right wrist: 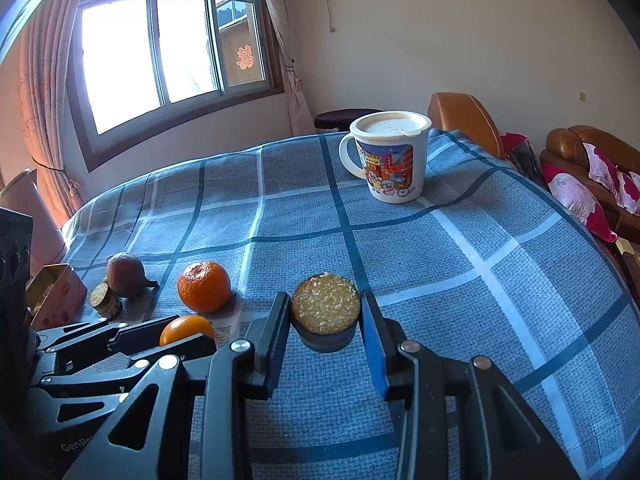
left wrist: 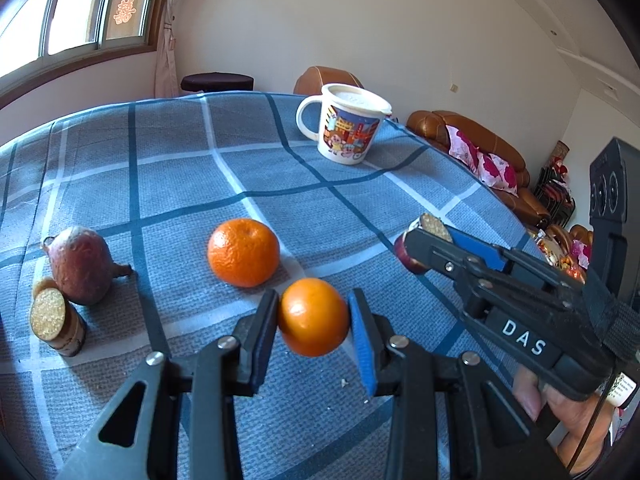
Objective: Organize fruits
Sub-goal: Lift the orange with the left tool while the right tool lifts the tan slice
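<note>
Jaws grip orange and sweet-potato piece; "DAS" on right gripper.

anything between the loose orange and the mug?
No, only bare checked tablecloth lies between the loose orange and the mug; both wrist views show it.

This is a home living room. A brown leather sofa with pink floral cushions stands along the plain cream wall, beside a worktop covered in a blue checked cloth. A wood-framed sliding window carries a red paper double-happiness cutout and is flanked by pinkish curtains. A white cartoon-printed lidded mug sits on the cloth, and a dark round stool stands by the wall.
</note>
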The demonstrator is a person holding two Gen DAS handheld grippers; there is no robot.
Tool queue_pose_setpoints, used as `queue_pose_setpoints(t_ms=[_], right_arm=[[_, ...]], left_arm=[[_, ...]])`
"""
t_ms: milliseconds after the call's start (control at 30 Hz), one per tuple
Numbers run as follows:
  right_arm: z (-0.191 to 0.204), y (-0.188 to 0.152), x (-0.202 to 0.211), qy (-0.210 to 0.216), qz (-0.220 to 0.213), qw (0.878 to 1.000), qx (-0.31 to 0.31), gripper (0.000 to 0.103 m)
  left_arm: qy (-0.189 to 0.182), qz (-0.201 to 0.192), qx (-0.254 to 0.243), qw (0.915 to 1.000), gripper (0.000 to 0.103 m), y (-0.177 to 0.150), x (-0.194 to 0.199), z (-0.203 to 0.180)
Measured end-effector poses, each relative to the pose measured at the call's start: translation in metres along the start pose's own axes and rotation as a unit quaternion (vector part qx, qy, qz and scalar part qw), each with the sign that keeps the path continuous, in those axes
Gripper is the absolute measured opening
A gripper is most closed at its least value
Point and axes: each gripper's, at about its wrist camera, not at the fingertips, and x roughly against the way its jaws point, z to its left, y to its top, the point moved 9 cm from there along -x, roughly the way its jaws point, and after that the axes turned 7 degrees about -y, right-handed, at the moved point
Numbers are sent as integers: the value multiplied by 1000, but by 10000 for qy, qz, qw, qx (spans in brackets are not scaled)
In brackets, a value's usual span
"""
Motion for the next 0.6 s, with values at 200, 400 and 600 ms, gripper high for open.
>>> queue_pose_setpoints(t_ms=[200, 400, 600], right_arm=[[3, 2, 4, 94, -117, 9999, 34, 37], [6, 4, 10, 151, -248, 9996, 73, 37], [7, 6, 15, 176, -393, 9990, 111, 37]], left_arm=[[35, -281, 97, 9996, 37, 4, 11, 4], [109, -489, 67, 9987, 37, 7, 19, 5], [194, -658, -29, 9976, 37, 10, 27, 2]])
